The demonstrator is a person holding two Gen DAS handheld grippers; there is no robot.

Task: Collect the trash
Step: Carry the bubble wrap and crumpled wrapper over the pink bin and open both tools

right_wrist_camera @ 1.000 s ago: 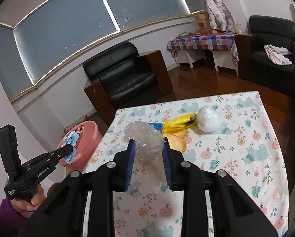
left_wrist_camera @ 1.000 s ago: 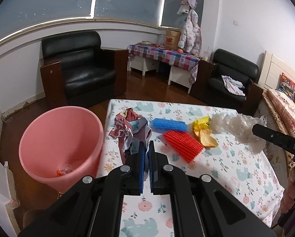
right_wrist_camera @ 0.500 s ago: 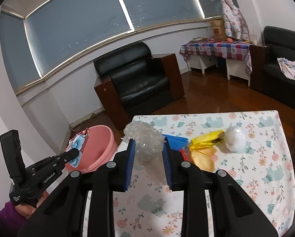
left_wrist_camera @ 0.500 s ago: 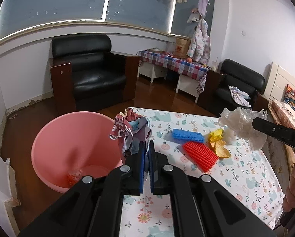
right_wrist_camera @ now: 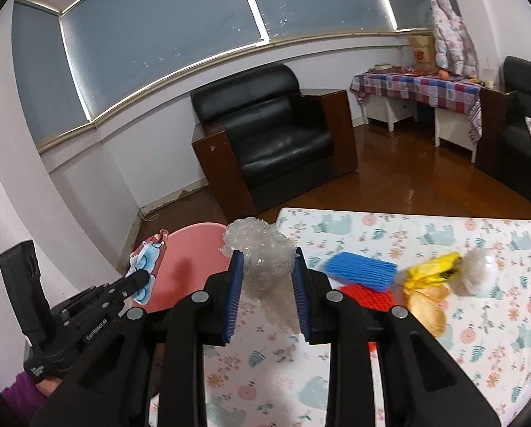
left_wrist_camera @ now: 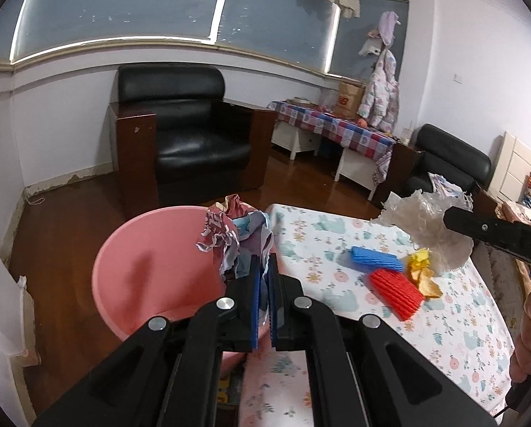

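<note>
My left gripper (left_wrist_camera: 263, 267) is shut on a crumpled patterned wrapper (left_wrist_camera: 230, 235), held over the rim of the pink bin (left_wrist_camera: 148, 267). From the right wrist view that same wrapper (right_wrist_camera: 148, 259) hangs above the pink bin (right_wrist_camera: 190, 259). My right gripper (right_wrist_camera: 267, 274) is shut on a wad of clear bubble wrap (right_wrist_camera: 262, 249), above the table corner nearest the bin. In the left wrist view the bubble wrap (left_wrist_camera: 429, 227) shows at the tip of the right gripper. A blue foam net (right_wrist_camera: 361, 272), a red foam net (left_wrist_camera: 395, 291), yellow wrappers (right_wrist_camera: 432, 274) and a white foam ball (right_wrist_camera: 479, 274) lie on the table.
The table (right_wrist_camera: 479, 356) wears a floral cloth with bears. A black armchair (right_wrist_camera: 276, 131) stands behind the bin on the wooden floor. A checked-cloth side table (right_wrist_camera: 418, 85) and a second black chair (left_wrist_camera: 447, 163) are farther back. A person's hand (left_wrist_camera: 525, 341) holds the right gripper's handle.
Both grippers have moved left toward the pink bin with their loads. The wrapper now hangs over the bin's rim and the bubble wrap has come to the table's left corner.
</note>
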